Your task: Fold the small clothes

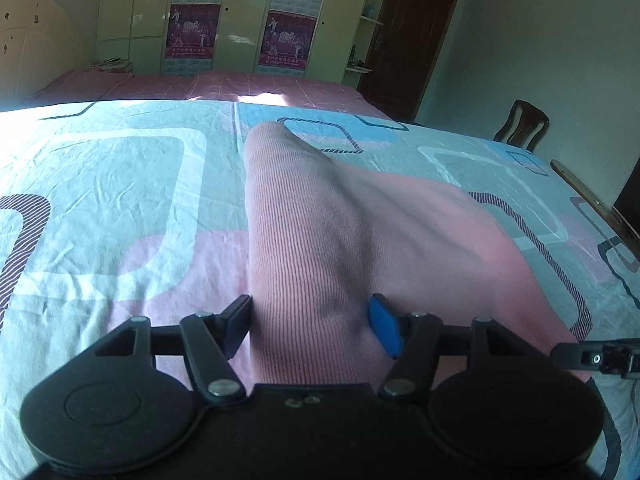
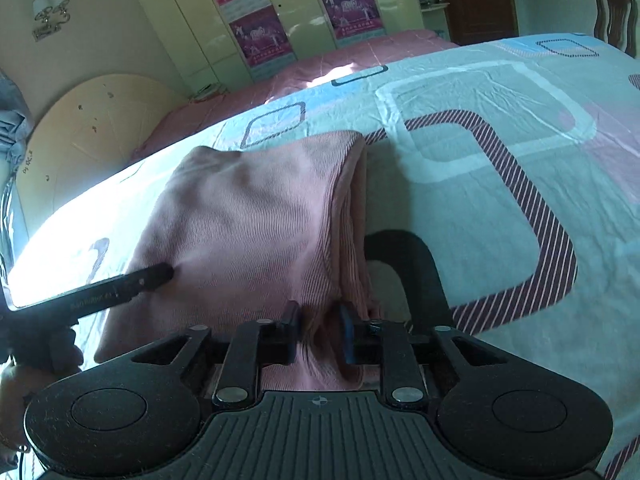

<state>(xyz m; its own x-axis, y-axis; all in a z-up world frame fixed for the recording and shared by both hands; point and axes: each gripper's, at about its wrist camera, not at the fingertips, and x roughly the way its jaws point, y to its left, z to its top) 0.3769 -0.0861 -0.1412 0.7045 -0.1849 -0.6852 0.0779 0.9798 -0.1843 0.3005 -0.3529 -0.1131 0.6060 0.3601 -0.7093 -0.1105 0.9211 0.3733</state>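
A pink ribbed knit garment (image 1: 320, 232) lies on the patterned bedsheet (image 1: 120, 184), with part of it lifted into a long raised fold. My left gripper (image 1: 310, 326) has its jaws wide apart, with the raised fold of the garment running between them. In the right wrist view the garment (image 2: 248, 216) is doubled over with stacked edges on its right side. My right gripper (image 2: 320, 332) is shut on the near edge of the garment. The left gripper's finger (image 2: 132, 280) shows at the left, touching the cloth.
The sheet (image 2: 500, 140) covers a wide flat surface with blue, pink and striped shapes. Beyond it are a pink bed (image 1: 224, 86), a wardrobe with posters (image 1: 240, 12), a brown door (image 1: 412, 32) and a wooden chair (image 1: 520, 124).
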